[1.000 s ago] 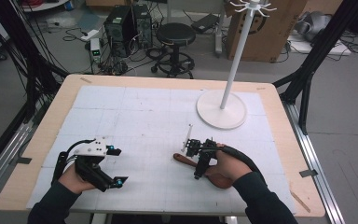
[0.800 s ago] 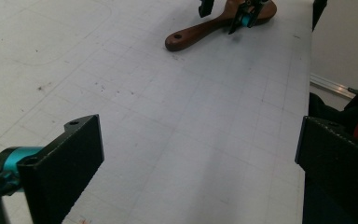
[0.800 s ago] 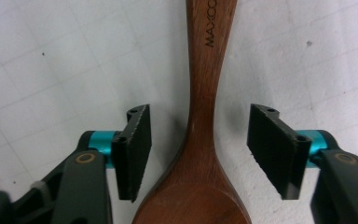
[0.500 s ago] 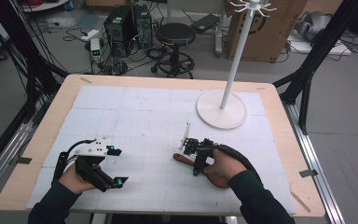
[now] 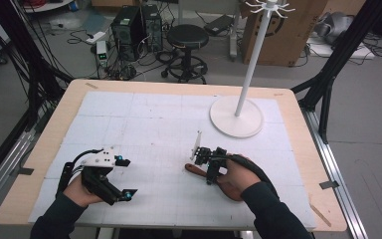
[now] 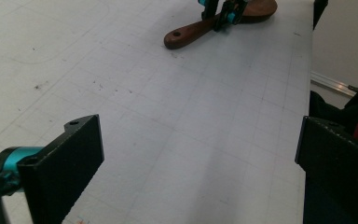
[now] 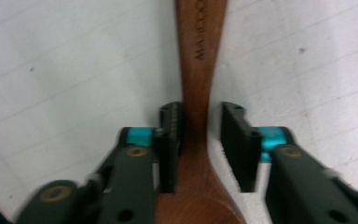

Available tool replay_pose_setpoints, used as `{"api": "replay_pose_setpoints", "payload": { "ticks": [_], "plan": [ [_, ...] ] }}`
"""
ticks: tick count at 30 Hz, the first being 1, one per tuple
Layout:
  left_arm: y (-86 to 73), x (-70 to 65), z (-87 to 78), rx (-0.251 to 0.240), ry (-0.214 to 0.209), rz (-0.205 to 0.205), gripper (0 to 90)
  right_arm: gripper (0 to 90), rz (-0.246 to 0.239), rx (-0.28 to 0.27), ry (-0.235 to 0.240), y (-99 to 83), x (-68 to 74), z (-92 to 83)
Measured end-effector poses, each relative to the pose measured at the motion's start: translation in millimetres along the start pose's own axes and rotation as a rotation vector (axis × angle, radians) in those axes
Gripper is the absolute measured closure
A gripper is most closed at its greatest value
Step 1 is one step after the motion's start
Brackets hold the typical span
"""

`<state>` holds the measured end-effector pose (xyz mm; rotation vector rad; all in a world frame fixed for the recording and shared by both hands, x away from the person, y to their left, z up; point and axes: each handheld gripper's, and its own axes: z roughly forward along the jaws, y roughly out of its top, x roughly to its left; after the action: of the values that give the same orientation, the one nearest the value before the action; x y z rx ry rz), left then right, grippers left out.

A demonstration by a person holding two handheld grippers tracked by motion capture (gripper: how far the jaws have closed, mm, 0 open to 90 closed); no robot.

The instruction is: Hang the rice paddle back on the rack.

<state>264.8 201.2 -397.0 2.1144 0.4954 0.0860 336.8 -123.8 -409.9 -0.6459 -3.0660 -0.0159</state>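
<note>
A brown wooden spoon (image 5: 194, 170) lies on the white gridded mat near the front right. My right gripper (image 5: 211, 175) points down over its handle. In the right gripper view the handle (image 7: 198, 46) runs between the jaws of the right gripper (image 7: 200, 112), which have just been closing. One pad touches the wood and a thin gap still shows at the other pad (image 7: 233, 140). My left gripper (image 5: 125, 178) rests at the front left, open and holding nothing. The left gripper (image 6: 200, 149) looks across the mat at the spoon (image 6: 191, 33).
A white coat stand rises from its round base (image 5: 236, 118) at the back right of the mat (image 5: 144, 124). The wooden table edge (image 5: 308, 149) runs along the right. A stool, computers and cables stand on the floor beyond the table.
</note>
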Motion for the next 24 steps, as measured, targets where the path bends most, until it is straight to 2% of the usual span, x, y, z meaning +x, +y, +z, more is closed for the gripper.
{"api": "replay_pose_setpoints", "payload": {
  "ticks": [2, 5, 12, 14, 22, 24],
  "plan": [
    [0.0, -0.2, -0.1, 0.003, 0.0, 0.0, 1.7, 74.9, -0.016, 0.012, 0.001, 1.6, 3.5, 0.3],
    [0.1, -0.1, -0.2, 0.001, 0.001, 0.004, 1.7, 75.3, -0.017, 0.021, -0.007, 3.1, 5.1, 0.4],
    [0.3, -0.5, 0.6, 0.002, 0.0, 0.004, 1.7, 75.8, -0.014, 0.013, 0.009, 1.6, 1.9, 0.4],
    [0.5, -0.7, 0.6, 0.003, -0.001, 0.004, 1.7, 75.8, 0.001, 0.013, 0.013, 1.1, 2.1, 0.1],
    [0.9, -1.5, 1.7, 0.004, -0.003, 0.004, 1.7, 77.3, -0.009, 0.006, 0.016, 0.5, 1.0, 0.3],
    [1.0, -1.6, 1.5, 0.002, -0.003, 0.004, 1.7, 77.4, 0.005, 0.006, 0.023, 0.3, 0.7, -0.1]
  ]
}}
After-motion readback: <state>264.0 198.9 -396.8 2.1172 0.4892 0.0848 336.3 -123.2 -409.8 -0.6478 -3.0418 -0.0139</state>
